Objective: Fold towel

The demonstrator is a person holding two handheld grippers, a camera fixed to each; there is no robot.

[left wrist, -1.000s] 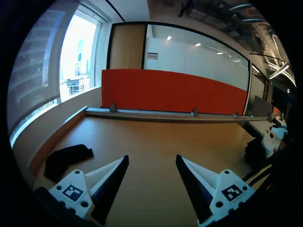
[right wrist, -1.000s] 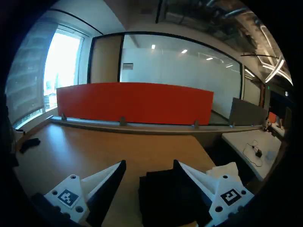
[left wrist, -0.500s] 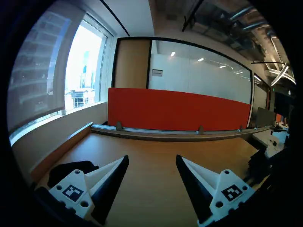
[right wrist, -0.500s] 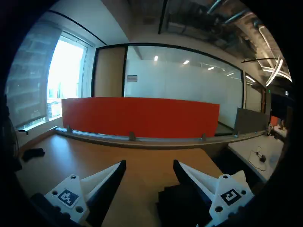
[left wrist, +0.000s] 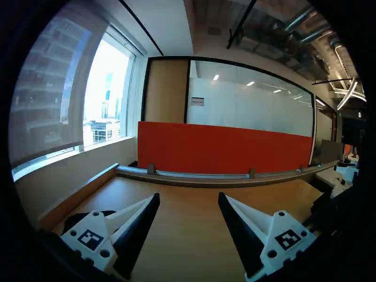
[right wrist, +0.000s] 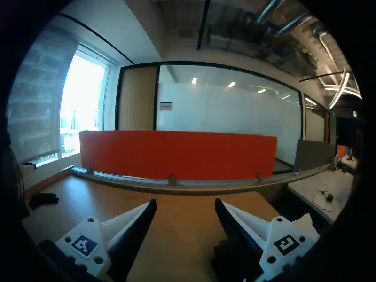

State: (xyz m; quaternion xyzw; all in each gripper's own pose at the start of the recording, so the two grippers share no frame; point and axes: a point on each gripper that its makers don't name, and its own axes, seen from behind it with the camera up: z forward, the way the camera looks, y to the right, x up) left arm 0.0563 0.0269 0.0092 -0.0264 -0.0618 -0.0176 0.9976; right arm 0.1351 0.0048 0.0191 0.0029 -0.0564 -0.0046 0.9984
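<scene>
My left gripper hangs open over the bare wooden table, with nothing between its fingers. A black towel lies on the table at the left, mostly hidden behind the left finger. My right gripper is open too and holds nothing. Low in the right gripper view, a dark stack of folded cloth sits partly behind the right finger. Far to the left in that view lies the small black towel.
An orange divider panel on a grey rail closes the table's far edge. A window wall and a wooden ledge run along the left. A white desk with a cable stands at the right.
Both views have tilted upward, showing more ceiling. The black towel and the dark stack have slid lower, behind the fingers. Both grippers stay open.
</scene>
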